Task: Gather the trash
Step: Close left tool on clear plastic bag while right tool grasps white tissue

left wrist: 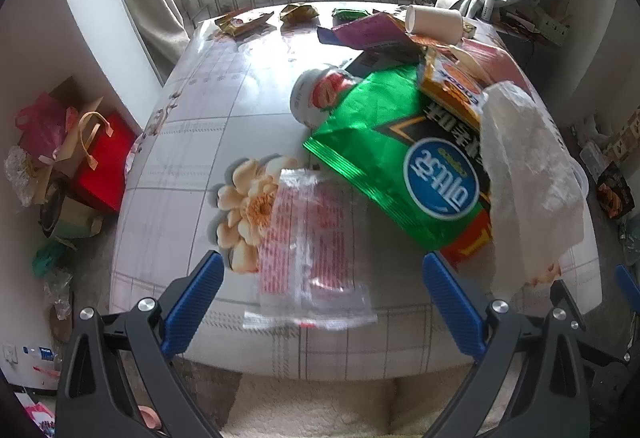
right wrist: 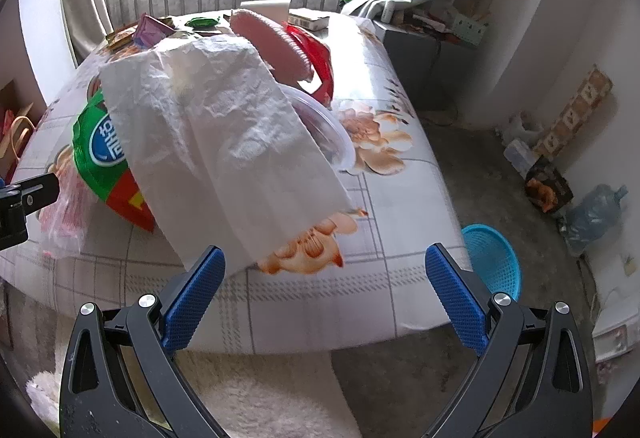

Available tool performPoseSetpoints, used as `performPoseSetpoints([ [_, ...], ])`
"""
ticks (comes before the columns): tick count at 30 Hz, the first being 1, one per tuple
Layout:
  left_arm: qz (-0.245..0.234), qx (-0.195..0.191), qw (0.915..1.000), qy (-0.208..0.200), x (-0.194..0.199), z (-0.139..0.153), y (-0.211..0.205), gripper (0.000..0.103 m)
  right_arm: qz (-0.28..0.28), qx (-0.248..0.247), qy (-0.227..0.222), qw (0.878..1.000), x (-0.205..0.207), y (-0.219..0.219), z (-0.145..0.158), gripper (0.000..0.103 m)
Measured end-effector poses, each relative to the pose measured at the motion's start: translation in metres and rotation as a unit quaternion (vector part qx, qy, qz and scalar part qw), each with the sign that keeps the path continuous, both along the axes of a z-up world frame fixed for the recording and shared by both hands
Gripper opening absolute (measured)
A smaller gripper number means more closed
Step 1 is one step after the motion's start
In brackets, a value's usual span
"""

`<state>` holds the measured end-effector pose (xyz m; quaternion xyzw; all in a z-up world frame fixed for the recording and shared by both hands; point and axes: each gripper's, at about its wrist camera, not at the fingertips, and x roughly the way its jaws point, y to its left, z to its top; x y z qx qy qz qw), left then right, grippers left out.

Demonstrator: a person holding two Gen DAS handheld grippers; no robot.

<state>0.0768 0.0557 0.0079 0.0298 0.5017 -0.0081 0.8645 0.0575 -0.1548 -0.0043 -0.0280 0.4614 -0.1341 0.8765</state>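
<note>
1. The left claw point(left wrist: 322, 292) is spread wide and holds nothing, its blue pads at the near edge of the bench point(left wrist: 192, 141), which wears a flowered, checked cover.
2. Between those pads, flat on the cover, lies a clear plastic wrapper point(left wrist: 316, 242) with red print, beside a printed flower.
3. The right claw point(right wrist: 324, 284) is likewise spread wide and empty, its left pad just in front of the low end of a crumpled white paper towel point(right wrist: 224, 141).
4. The towel drapes over the trash pile and partly covers a clear plastic bowl point(right wrist: 340, 141).
5. Left of the towel lies a green snack bag point(left wrist: 380, 141) with a blue oval logo, resting across the pile.
6. Behind the bag a small jar point(left wrist: 316, 97) lies on its side, and an orange packet point(left wrist: 448, 89) sits atop the bag.
7. Farther back are a purple wrapper point(left wrist: 372, 29) and a tipped white paper cup point(left wrist: 434, 22).
8. At the far edge sit small yellow-brown wrappers point(left wrist: 244, 22).
9. On the floor to the right of the bench stands a blue basket point(right wrist: 496, 262).
</note>
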Motion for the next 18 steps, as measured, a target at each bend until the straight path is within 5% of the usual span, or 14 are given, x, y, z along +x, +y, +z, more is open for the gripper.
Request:
performPoseSetpoints([
  [8, -0.035, -0.063, 0.9970, -0.030, 0.023, 0.002, 0.018, 0.097, 0.009, 0.034, -0.036, 0.999, 0.015, -0.011, 0.011, 0.096],
  [14, -0.066, -0.191, 0.9779, -0.054, 0.032, 0.004, 0.037, 0.097, 0.020, 0.032, -0.081, 0.996, 0.020, -0.020, 0.021, 0.096],
  [18, -0.090, -0.226, 0.9686, -0.052, 0.037, 0.009, 0.044, 0.097, 0.024, 0.043, -0.098, 0.994, 0.020, -0.028, 0.026, 0.096],
])
